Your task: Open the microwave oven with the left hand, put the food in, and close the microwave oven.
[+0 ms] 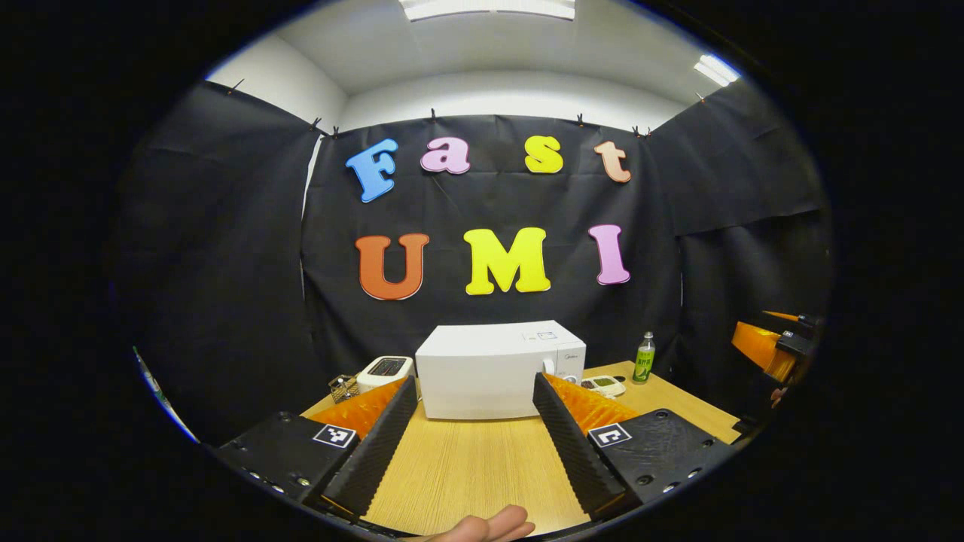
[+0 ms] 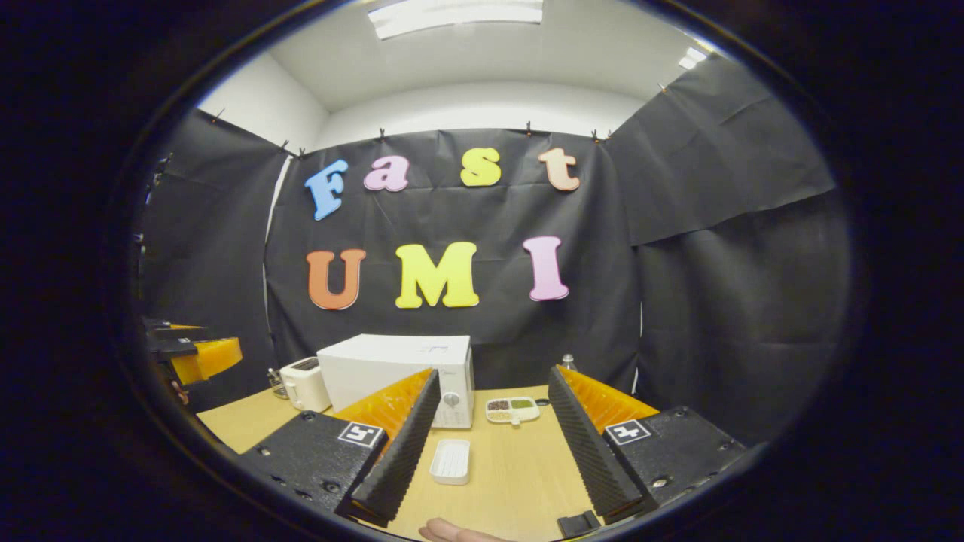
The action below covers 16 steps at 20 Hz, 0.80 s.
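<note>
A white microwave oven (image 1: pixel 489 369) stands shut at the far middle of the wooden table (image 1: pixel 467 467); in the right gripper view the microwave oven (image 2: pixel 399 373) sits left of centre, its knobs facing me. A small compartment tray of food (image 2: pixel 512 409) lies to its right, and the food tray (image 1: pixel 602 385) also peeks out beside my left gripper's finger. My left gripper (image 1: pixel 474 391) hovers open in front of the microwave, apart from it. My right gripper (image 2: pixel 493 384) is open above the table, holding nothing. The other gripper (image 2: pixel 196 354) shows at the far left there, and as the other gripper (image 1: pixel 768 342) at the right edge.
A white toaster (image 1: pixel 384 371) and a small wire basket (image 1: pixel 343 387) stand left of the microwave. A green bottle (image 1: pixel 644 358) is at the back right. An empty white dish (image 2: pixel 450 460) lies between my right fingers. A person's fingertips (image 1: pixel 482 525) show at the bottom.
</note>
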Tool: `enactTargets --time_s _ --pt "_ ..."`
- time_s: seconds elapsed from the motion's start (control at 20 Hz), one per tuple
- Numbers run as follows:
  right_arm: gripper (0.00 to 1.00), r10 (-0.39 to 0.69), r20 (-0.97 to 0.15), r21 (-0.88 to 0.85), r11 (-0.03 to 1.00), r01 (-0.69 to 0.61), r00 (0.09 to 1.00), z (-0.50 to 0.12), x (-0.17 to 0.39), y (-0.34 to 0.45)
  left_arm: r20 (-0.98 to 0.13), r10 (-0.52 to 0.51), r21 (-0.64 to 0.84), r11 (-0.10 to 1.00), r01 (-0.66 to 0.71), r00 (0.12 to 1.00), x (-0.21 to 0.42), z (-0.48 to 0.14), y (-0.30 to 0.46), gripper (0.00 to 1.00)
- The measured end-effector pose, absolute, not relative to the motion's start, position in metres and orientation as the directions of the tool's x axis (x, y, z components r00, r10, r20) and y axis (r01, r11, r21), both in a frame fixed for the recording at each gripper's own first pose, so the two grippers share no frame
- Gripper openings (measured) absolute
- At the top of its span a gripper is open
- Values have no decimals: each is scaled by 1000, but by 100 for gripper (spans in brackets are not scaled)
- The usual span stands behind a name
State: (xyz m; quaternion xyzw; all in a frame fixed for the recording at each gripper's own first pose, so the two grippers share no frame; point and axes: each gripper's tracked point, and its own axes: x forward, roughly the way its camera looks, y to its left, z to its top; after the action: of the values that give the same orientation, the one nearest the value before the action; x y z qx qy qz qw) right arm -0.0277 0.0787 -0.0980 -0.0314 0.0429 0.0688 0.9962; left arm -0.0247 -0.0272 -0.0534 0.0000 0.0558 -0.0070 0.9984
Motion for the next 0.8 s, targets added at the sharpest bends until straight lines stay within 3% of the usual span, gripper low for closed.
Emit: enactTargets --time_s 0.05,0.1,0.2,0.25,0.3,0.45,0.5,0.55,0.7,0.75,0.8 --pt "92 143 -90 -60 987 -149 986 -98 -31 81 -115 -5 -8 1000 4 993 -32 -54 -22 96" --pt "82 146 -93 -65 986 -152 985 -98 -32 82 -122 1 -17 1000 -3 993 -38 -57 -20 96" --pt "82 143 -90 -81 985 -151 986 -99 -33 81 -131 -3 -37 999 -2 991 -48 -62 -19 96" --pt "92 146 -90 -85 984 -154 985 -99 -34 84 -129 -8 -39 999 3 992 -51 -62 -20 96" --pt "82 153 -90 -86 983 -161 984 -101 -35 87 -118 -14 -34 999 10 993 -54 -61 -20 96" --pt "82 171 -104 -63 982 -178 980 -108 -34 95 -69 -20 -31 999 18 997 -58 -52 -19 96" --pt "92 180 -112 -49 981 -187 977 -111 -33 97 -60 -23 -37 999 21 998 -59 -51 -19 96" --pt "82 194 -119 -38 979 -200 974 -112 -33 100 -55 -31 -43 999 28 998 -60 -50 -20 96" --pt "82 219 -126 -32 974 -225 968 -112 -35 103 -37 -48 -48 998 46 998 -58 -49 -21 96" --pt "92 217 -118 -35 974 -222 969 -110 -34 102 -37 -47 -49 998 45 998 -56 -50 -19 96" --pt "92 215 -111 -40 975 -220 970 -109 -33 102 -40 -47 -53 998 45 998 -54 -54 -18 96"
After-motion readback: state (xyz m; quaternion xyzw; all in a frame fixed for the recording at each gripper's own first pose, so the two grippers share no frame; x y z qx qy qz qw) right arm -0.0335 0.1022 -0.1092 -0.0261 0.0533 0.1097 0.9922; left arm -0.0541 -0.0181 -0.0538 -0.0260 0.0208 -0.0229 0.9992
